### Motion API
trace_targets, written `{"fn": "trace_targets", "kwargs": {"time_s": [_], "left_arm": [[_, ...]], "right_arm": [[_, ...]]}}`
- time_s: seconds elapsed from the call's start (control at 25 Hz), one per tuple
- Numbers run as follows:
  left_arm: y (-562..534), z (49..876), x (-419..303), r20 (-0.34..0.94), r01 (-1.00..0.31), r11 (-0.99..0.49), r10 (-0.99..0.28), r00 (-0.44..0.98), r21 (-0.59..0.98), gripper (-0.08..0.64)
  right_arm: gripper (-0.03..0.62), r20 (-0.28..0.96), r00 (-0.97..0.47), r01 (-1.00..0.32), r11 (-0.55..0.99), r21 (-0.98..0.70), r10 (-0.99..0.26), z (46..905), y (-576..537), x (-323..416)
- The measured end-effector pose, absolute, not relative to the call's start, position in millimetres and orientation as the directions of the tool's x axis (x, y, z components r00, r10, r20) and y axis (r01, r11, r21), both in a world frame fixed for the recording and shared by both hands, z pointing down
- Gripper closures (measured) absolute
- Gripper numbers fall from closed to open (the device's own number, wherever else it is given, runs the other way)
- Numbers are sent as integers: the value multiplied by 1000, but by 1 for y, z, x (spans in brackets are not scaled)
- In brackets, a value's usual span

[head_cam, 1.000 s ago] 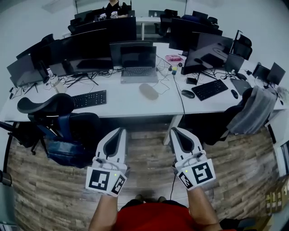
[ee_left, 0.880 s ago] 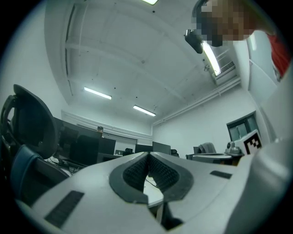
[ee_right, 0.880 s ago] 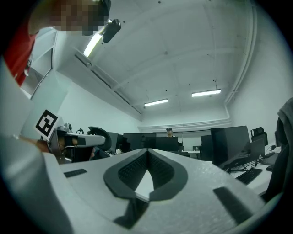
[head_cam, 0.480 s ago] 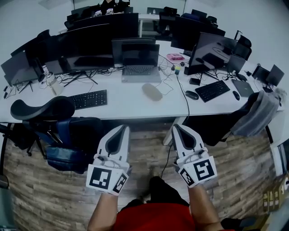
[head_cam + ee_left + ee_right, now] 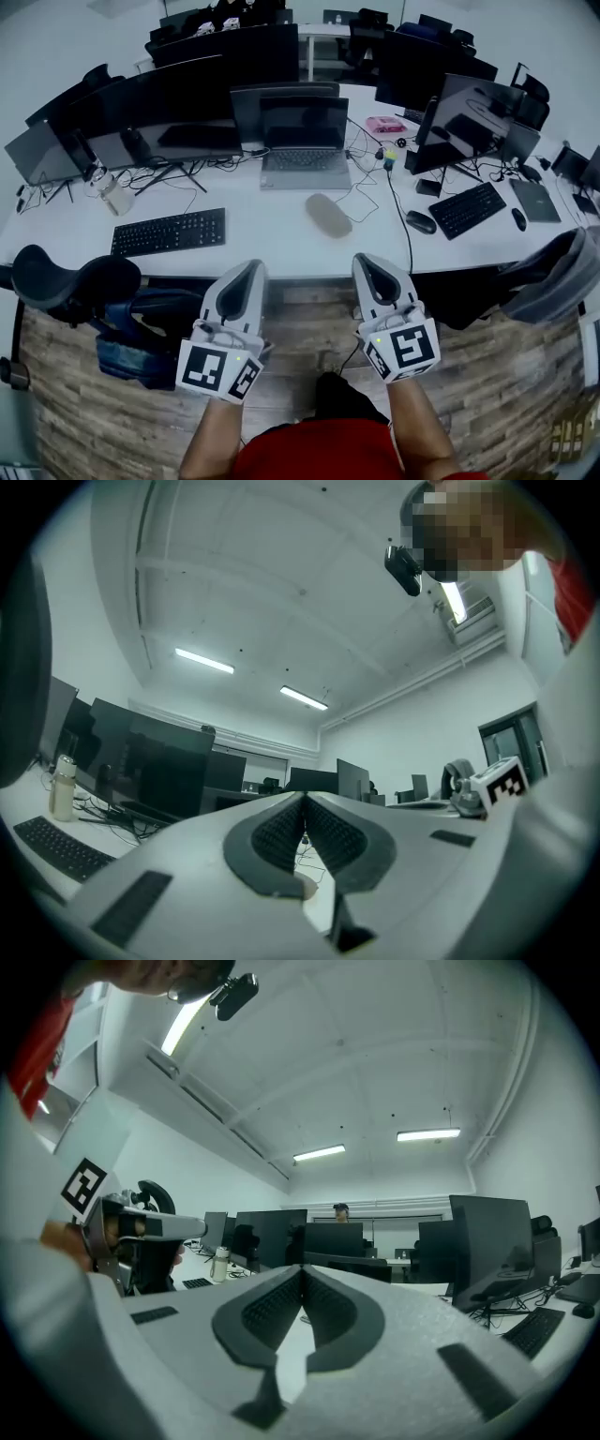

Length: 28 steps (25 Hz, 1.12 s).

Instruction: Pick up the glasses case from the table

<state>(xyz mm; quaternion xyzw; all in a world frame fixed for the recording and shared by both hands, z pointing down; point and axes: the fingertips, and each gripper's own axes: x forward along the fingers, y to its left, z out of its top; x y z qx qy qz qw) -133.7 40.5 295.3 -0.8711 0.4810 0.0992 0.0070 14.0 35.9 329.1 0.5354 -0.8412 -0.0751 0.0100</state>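
Right now you hold both grippers side by side above the wooden floor (image 5: 497,375), just short of the near edge of the white table (image 5: 272,251). Your left gripper (image 5: 251,272) has its jaws pressed together with nothing between them. Your right gripper (image 5: 367,265) is likewise closed and empty. The grey oval glasses case (image 5: 328,215) lies on the table ahead of both grippers, untouched, in front of an open laptop (image 5: 302,141), with a black keyboard (image 5: 169,232) to its left and a mouse (image 5: 422,222) to its right.
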Motion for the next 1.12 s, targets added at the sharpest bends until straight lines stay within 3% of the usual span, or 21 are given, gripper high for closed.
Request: {"fn": "trace_targets", "kwargs": {"time_s": [0.2,0.36,0.76,1.12], "left_arm": [[-30,307,-120,-149,-868,-488,-868,473,89,549],[-81,317,-108,-123,-891,-446,-892,434,86,549],[-164,341,-92,-80,-921,-380,-924,374,86,549],[-207,360,-97,-39,-909,-406,-914,404,90,549]], "right_arm": [[583,-25,-464,-879,456,139,-886,345,-38,31],[544,15,-499,-859,496,127,-867,360,-93,41],[342,192,-560,-809,582,83,-806,429,-181,33],[239,370,-531,-802,593,72,-763,494,-231,24]]}}
